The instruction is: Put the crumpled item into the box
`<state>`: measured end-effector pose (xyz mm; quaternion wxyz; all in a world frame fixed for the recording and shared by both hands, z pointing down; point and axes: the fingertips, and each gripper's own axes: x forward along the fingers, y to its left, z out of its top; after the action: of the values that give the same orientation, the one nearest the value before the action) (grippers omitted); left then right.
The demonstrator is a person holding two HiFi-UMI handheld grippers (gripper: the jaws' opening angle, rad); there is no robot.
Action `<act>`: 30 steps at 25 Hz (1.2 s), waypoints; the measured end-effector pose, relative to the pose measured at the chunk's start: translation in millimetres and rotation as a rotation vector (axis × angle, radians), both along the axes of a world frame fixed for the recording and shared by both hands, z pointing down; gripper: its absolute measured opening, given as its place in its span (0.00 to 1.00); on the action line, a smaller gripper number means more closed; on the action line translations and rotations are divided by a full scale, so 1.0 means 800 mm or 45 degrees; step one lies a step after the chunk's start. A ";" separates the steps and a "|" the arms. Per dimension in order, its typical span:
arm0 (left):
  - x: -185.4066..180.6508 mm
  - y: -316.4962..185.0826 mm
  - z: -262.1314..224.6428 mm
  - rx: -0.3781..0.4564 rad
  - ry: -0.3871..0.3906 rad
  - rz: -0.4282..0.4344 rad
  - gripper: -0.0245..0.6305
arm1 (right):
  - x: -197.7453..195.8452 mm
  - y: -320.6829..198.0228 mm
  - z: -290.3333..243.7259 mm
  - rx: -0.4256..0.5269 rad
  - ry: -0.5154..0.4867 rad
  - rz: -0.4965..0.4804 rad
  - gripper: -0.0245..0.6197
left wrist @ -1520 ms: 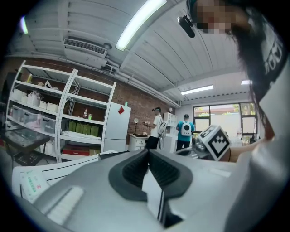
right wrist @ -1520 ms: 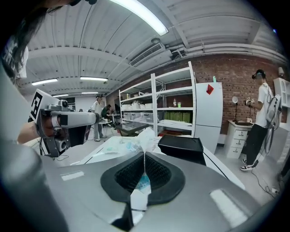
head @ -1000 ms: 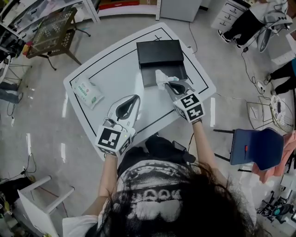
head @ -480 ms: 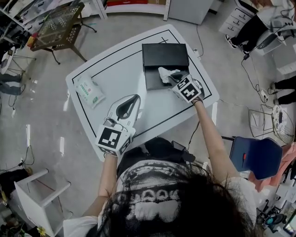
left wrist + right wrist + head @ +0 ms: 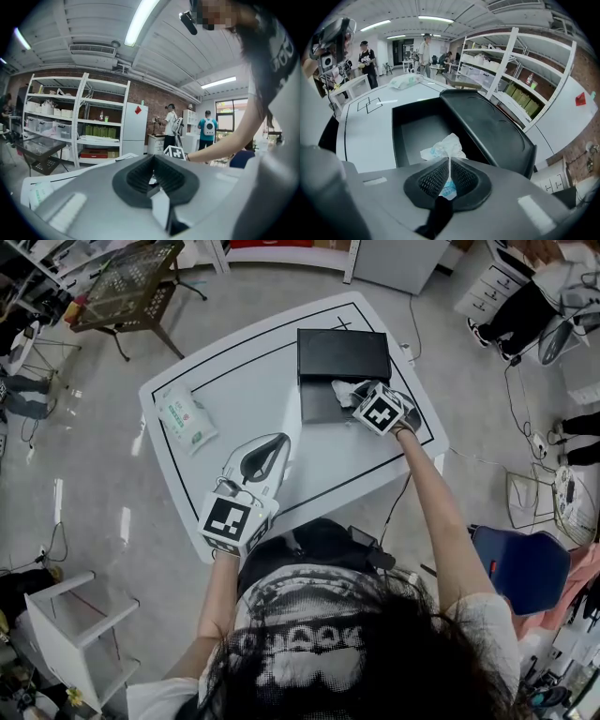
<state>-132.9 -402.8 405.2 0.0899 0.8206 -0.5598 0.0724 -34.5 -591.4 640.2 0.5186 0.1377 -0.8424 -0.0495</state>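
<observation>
A black box [image 5: 319, 401] lies open on the white table [image 5: 234, 390], its lid [image 5: 343, 354] folded back on the far side. My right gripper [image 5: 359, 394] hangs over the box's tray, shut on a crumpled white wrapper [image 5: 343, 391] with blue print. In the right gripper view the crumpled wrapper [image 5: 444, 149] sticks out between the jaws above the open tray [image 5: 423, 133], with the lid [image 5: 487, 127] to the right. My left gripper [image 5: 267, 457] rests near the table's front edge, jaws closed on nothing.
A green-and-white packet [image 5: 186, 420] lies at the table's left. A black line [image 5: 216, 357] frames the tabletop. A wire-topped stand [image 5: 131, 279] is beyond the table at far left; a blue chair [image 5: 520, 563] stands to the right. Shelves [image 5: 75, 122] and people stand in the background.
My right gripper has carried the crumpled wrapper forward from the box's near edge to over its tray. The left gripper has stayed put.
</observation>
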 end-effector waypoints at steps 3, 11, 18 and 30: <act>0.000 0.002 0.000 -0.002 -0.002 -0.004 0.04 | -0.005 0.001 0.001 0.005 0.001 -0.006 0.10; 0.000 0.016 0.001 -0.011 -0.006 -0.002 0.04 | 0.007 0.012 -0.032 -0.021 -0.161 0.112 0.16; 0.007 0.034 0.003 -0.020 -0.007 0.029 0.04 | 0.021 0.041 -0.105 -0.014 -0.428 0.198 0.17; 0.019 0.078 -0.003 -0.004 0.000 0.132 0.04 | 0.028 0.166 -0.211 0.021 -0.785 0.297 0.16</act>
<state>-117.9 -340.1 402.5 0.0872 0.8484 -0.5163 0.0777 -12.2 -458.3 471.4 0.2404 0.2459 -0.9378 0.0473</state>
